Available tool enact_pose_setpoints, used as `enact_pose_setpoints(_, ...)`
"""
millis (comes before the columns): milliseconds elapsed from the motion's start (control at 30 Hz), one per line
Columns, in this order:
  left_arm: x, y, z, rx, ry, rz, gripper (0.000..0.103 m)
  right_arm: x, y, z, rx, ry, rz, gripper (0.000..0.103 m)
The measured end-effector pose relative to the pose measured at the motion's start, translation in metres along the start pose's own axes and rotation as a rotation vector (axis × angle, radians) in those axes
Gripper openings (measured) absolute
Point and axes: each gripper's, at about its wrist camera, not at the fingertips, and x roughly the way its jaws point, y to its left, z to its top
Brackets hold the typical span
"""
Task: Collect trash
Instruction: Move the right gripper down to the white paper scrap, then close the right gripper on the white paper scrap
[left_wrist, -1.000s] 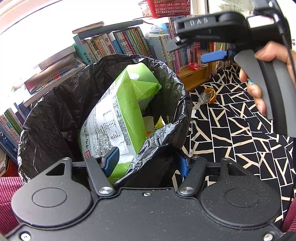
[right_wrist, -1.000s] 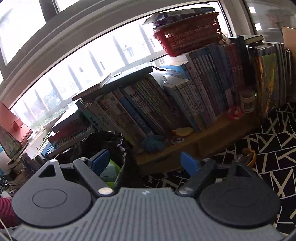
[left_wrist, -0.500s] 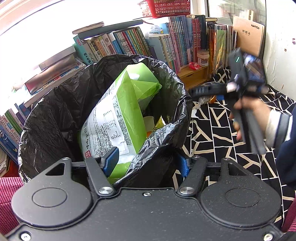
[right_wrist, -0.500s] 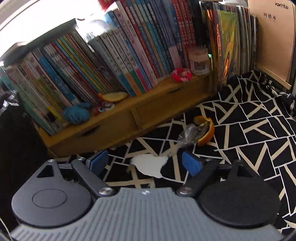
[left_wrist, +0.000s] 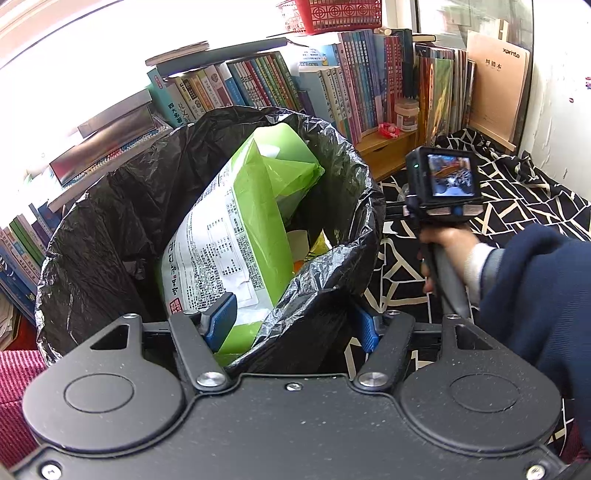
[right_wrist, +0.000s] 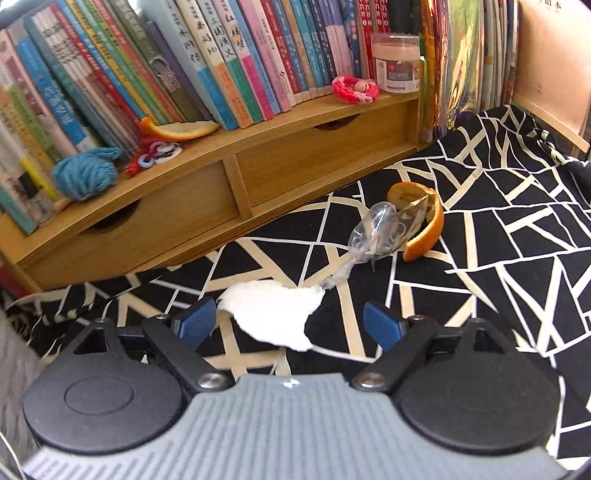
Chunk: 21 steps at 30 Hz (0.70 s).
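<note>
A bin lined with a black bag fills the left wrist view, with a green and white package standing in it. My left gripper is shut on the bin's near rim, one blue pad inside and one outside. My right gripper hangs open low over the black and white cloth, its fingers either side of a white paper scrap. Beyond the scrap lie a clear plastic wrapper and an orange peel. Another peel rests on the wooden shelf.
Rows of books stand on the shelf, with a blue yarn ball, a pink ring and a small jar. In the left wrist view a hand and blue sleeve hold the right gripper beside the bin.
The right gripper swung away from the bin and window, down to the cloth, and closed in on the paper scrap. The left gripper kept its hold on the rim.
</note>
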Motion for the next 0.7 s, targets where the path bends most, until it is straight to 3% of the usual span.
enact_pose_setpoints(433,0.002,-0.001,0.000,0.000,-0.003,0.008,0.065,0.030,0.019,-0.010,-0.049,0.002,-0.015,0.093)
enact_pose_setpoints(567,0.002,0.000,0.001,0.000,-0.003,0.007,0.066,0.027,0.017,-0.009,-0.028,-0.013,-0.005,0.071)
enact_pose_setpoints(700,0.002,0.000,0.000,-0.001,-0.002,0.004,0.066,0.019,0.014,-0.008,0.014,-0.026,0.033,0.069)
